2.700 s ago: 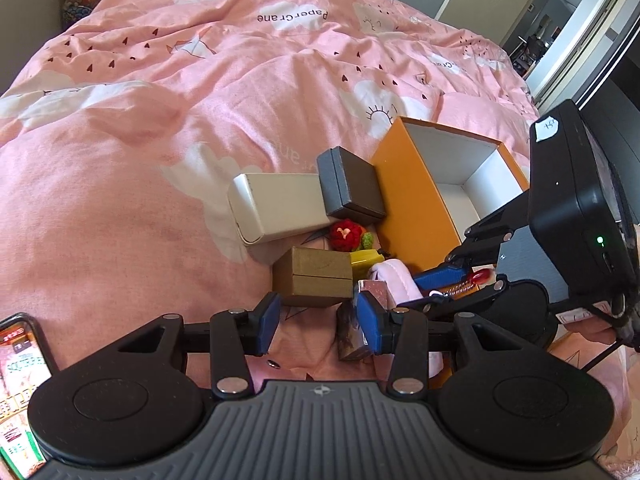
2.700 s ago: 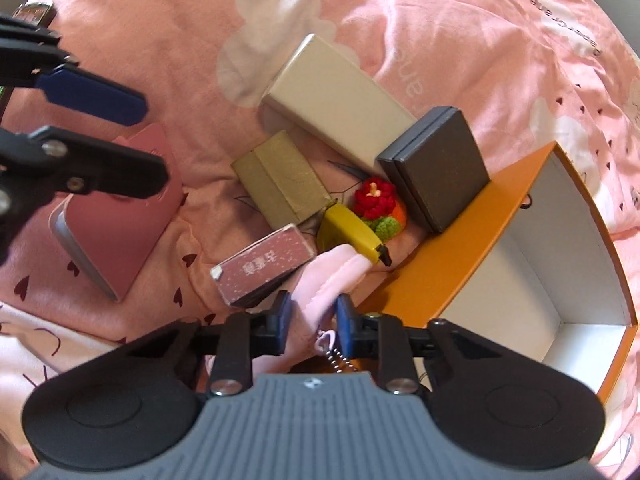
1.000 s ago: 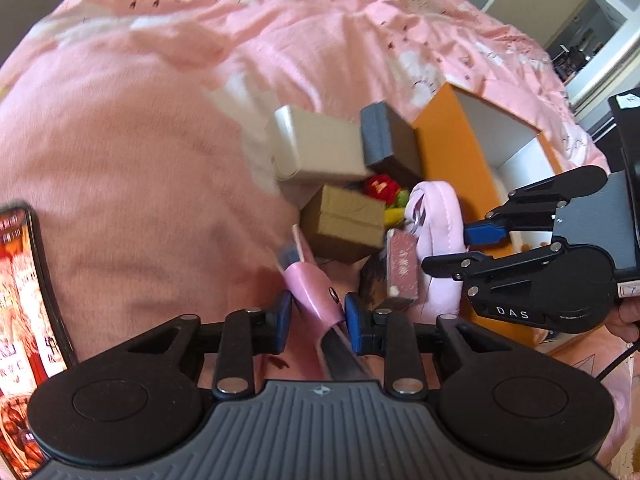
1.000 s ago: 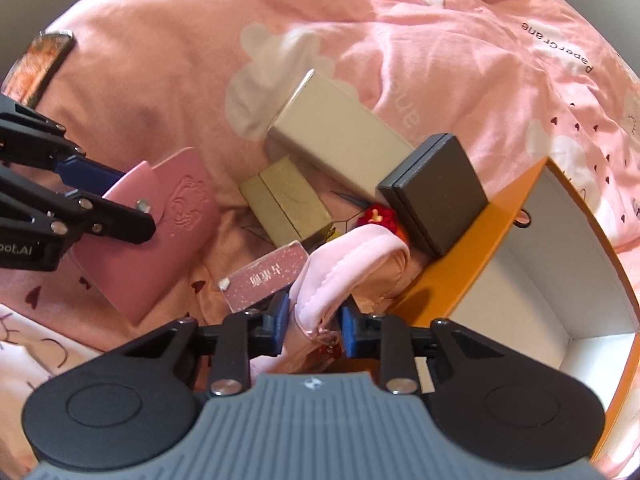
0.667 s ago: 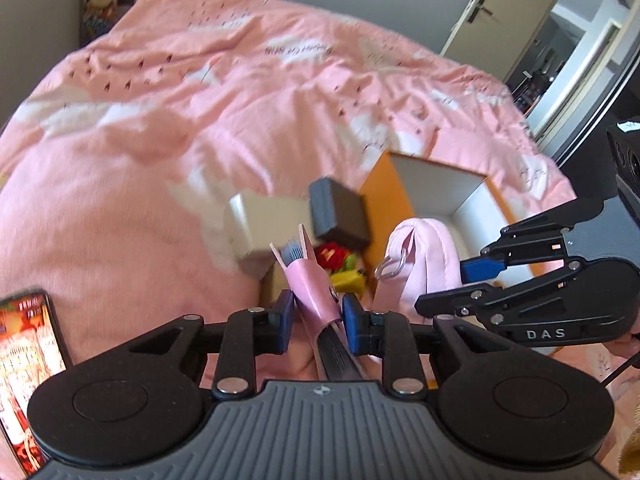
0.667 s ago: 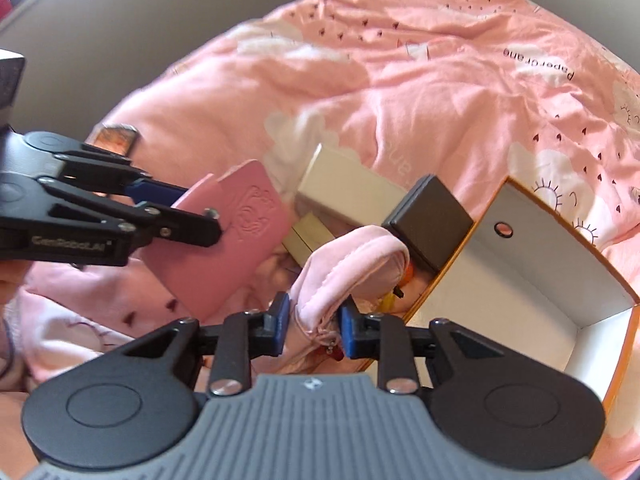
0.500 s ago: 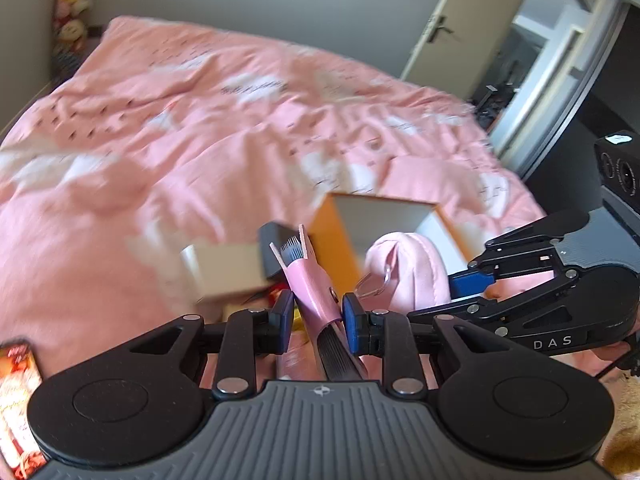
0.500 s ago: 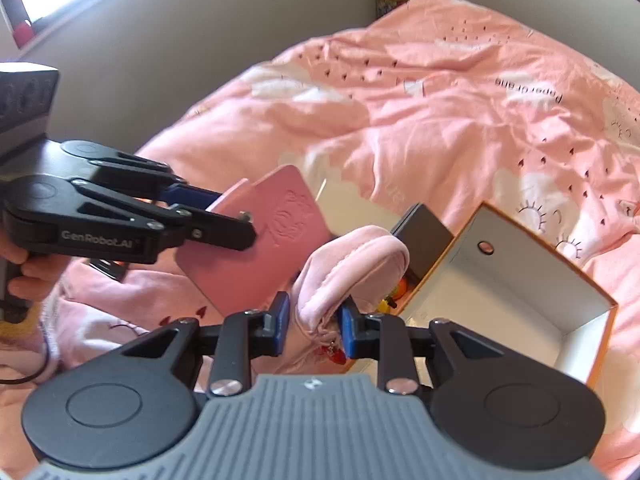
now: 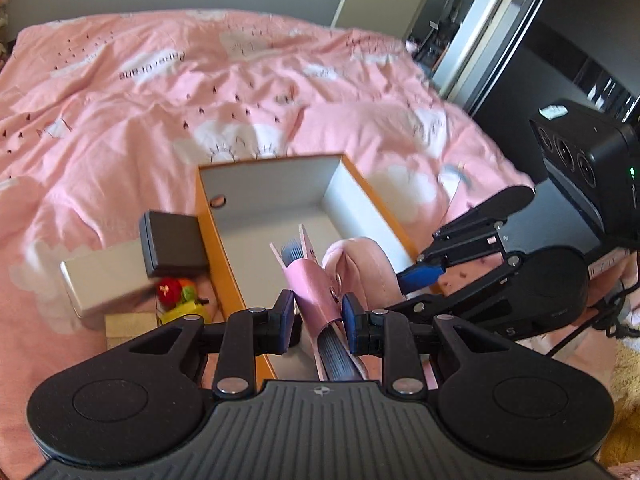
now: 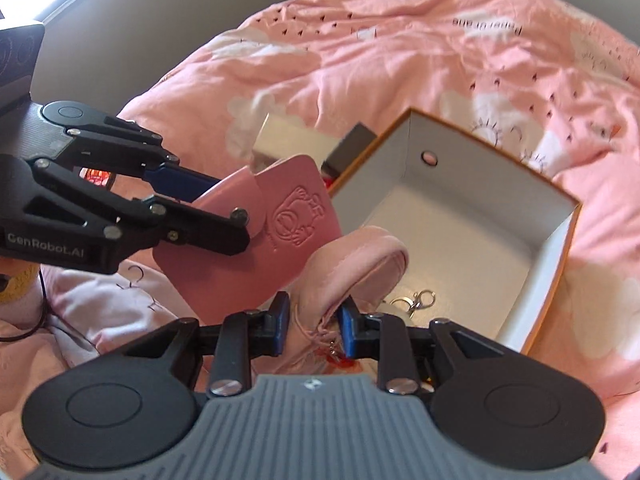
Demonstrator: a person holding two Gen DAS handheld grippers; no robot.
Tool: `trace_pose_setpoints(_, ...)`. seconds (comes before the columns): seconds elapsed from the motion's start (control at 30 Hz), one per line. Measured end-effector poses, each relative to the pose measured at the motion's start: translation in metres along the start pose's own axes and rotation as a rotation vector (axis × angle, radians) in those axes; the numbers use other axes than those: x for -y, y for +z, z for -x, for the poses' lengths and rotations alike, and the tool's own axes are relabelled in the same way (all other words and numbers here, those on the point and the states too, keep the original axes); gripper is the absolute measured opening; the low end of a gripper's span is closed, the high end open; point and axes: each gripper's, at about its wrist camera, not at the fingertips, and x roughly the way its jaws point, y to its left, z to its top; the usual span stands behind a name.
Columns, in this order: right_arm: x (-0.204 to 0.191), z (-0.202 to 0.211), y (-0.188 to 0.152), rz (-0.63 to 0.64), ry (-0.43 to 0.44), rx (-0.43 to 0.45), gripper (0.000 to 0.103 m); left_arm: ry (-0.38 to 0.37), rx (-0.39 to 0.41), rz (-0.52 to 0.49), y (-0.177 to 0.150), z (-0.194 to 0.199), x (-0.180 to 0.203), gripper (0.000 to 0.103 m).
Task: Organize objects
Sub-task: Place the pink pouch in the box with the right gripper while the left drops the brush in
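Two hand-held gripper units hang over the bed, one in each of the person's hands. The left hand-held gripper [image 9: 317, 317] is clamped on one pink case [image 9: 308, 280], a flat snap-closed pouch with a ribbed dark thing inside it, held tilted above the near end of the orange box [image 9: 212, 248]. The right hand-held gripper [image 10: 313, 324] is closed on one soft pink pouch [image 10: 352, 260], whose folded top arches up between the blue pads; one silver clasp [image 10: 416, 298] dangles from it over the box's white inside.

That single box lies open on the pink duvet [image 9: 120, 120], with nothing resting on its floor that I can make out. Beside its left wall sit four more things, close together: one black box [image 9: 172, 240] leaning on one long beige box [image 9: 100, 280], one small gold box [image 9: 130, 326] in front of them, and one little red and yellow toy [image 9: 176, 294] against the orange wall.
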Motion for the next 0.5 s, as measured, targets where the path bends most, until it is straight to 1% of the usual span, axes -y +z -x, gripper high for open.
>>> trace_pose_setpoints(0.2, 0.022, -0.024, -0.002, -0.010, 0.154, -0.040, 0.028, 0.085, -0.065, -0.074, -0.007, -0.021, 0.012, 0.029)
trace_pose_setpoints(0.3, 0.030, -0.038, 0.001, -0.020, 0.203, -0.061, 0.028, 0.131, -0.091, -0.117, -0.009, -0.031, 0.018, 0.029)
trace_pose_setpoints(0.5, 0.040, -0.065, 0.000, -0.032, 0.273, -0.094, 0.028, 0.176, -0.148, -0.157, -0.013, -0.045, 0.022, 0.029)
